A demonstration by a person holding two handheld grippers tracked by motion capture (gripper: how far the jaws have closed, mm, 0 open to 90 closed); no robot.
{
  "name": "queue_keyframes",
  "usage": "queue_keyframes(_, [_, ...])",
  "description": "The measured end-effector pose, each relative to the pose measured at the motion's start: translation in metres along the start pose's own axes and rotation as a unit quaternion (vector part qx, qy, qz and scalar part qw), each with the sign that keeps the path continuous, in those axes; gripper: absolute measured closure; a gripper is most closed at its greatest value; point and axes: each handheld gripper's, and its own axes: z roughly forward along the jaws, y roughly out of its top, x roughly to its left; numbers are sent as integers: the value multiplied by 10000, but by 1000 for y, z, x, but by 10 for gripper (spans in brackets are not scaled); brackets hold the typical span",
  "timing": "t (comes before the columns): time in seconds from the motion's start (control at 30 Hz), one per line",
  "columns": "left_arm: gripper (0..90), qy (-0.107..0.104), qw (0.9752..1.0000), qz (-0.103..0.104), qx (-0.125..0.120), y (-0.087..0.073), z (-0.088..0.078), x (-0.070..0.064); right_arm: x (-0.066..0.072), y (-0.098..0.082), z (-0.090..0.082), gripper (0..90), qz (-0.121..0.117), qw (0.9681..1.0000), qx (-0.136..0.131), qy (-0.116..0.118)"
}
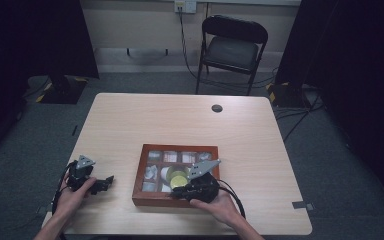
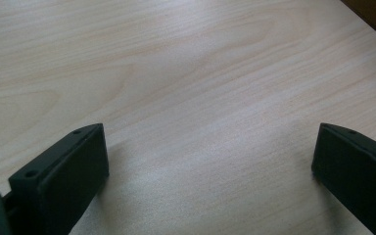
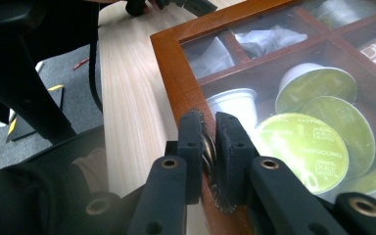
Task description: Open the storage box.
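A wooden box (image 1: 138, 175) with a glass lid stands on the near middle of the table. Through the lid show green-topped coffee capsules (image 3: 301, 144), a white capsule (image 3: 232, 103) and wrapped sachets. My right gripper (image 3: 209, 122) is at the box's near edge (image 3: 176, 58), shut on a small metal clasp (image 3: 208, 147) on the lid's rim. In the high view the right gripper (image 1: 176, 192) lies over the box's front right part. My left gripper (image 1: 107, 181) rests to the left of the box; its jaws (image 2: 210, 134) stand wide open over bare wood.
The light wooden table (image 1: 180, 120) has a round cable hole (image 1: 217, 108) near its far edge. A black folding chair (image 1: 232, 47) stands behind the table. Dark curtains hang on both sides.
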Motion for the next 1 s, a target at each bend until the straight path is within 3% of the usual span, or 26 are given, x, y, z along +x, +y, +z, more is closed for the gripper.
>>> queue_keyframes(1.0, [0,1,10000,0,2,0,0,0,1,18,-21,812,208,9995,-245,-1])
